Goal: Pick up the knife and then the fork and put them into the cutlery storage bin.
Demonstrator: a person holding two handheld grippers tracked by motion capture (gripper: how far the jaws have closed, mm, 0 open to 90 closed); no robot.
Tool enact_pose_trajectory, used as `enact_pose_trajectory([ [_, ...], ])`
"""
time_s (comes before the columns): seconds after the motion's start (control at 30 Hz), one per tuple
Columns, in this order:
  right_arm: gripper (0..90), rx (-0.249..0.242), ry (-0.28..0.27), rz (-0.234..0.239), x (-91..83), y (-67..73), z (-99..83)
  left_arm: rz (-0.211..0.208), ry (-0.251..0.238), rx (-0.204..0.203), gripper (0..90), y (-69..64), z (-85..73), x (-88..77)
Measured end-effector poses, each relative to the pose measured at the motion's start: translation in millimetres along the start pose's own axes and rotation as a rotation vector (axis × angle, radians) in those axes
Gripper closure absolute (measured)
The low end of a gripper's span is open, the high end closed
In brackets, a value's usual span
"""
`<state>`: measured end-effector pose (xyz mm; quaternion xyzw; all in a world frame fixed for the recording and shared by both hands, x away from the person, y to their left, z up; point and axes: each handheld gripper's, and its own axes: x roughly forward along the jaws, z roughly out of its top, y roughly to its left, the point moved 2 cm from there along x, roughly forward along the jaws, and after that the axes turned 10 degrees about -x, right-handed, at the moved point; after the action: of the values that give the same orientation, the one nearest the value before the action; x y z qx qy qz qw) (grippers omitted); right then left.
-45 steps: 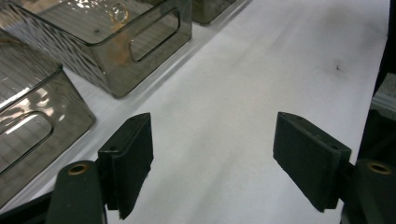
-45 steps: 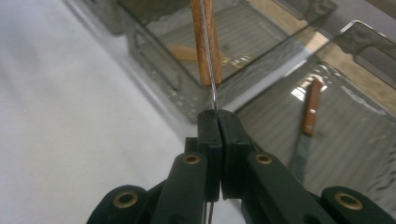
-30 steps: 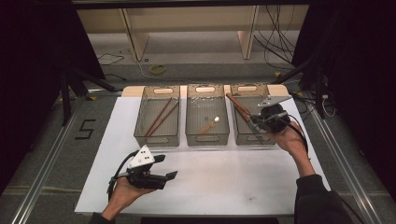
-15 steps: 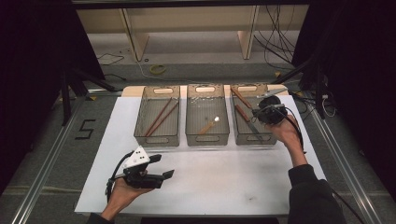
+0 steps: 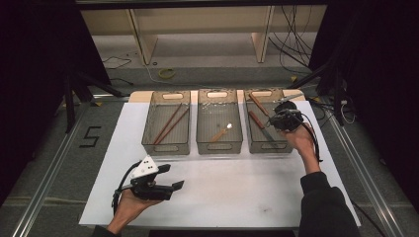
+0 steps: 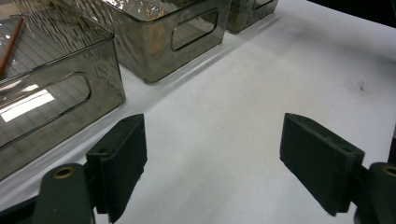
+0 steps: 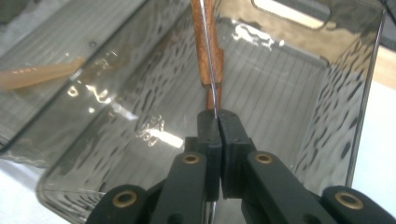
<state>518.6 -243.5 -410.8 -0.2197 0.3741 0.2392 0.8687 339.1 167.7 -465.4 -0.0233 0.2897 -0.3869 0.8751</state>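
Note:
My right gripper (image 5: 282,120) hangs over the right-hand clear bin (image 5: 267,146), shut on the thin metal blade of a wooden-handled knife (image 5: 258,104). In the right gripper view the blade runs edge-on between the closed pads (image 7: 209,135), and the knife's handle (image 7: 208,46) points away over the bin floor. A second wooden-handled knife (image 5: 260,124) lies in that bin. My left gripper (image 5: 175,186) rests low over the white sheet at the front left, lying level. Its jaws stand wide apart, with nothing between the pads (image 6: 119,163).
Three clear bins stand in a row at the back of the white sheet (image 5: 237,192). The left bin (image 5: 165,147) holds brown chopsticks (image 5: 170,123). The middle bin (image 5: 219,146) holds a pale-handled spoon (image 5: 220,132). Metal rails run along both table sides.
My right hand has sunk a little toward the right bin with the knife, shifting slightly away from me. The left hand has stayed put.

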Motion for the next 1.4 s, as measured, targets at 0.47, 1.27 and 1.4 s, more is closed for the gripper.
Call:
enact_pose_trajectory([
  [0.47,51.7,0.069,-0.027,0.041,-3.3,7.0,-1.1,-0.002,0.000,-0.004,22.0,1.3,-0.7,-0.3],
  [1.27,35.5,0.010,-0.248,0.229,-50.5,81.2,-24.8,-0.019,-0.011,-0.020,21.3,2.4,-0.7,1.7],
  [1.4,34.9,0.016,-0.266,0.255,-53.9,89.0,-27.4,-0.021,-0.010,-0.018,21.3,2.3,-0.4,1.1],
])
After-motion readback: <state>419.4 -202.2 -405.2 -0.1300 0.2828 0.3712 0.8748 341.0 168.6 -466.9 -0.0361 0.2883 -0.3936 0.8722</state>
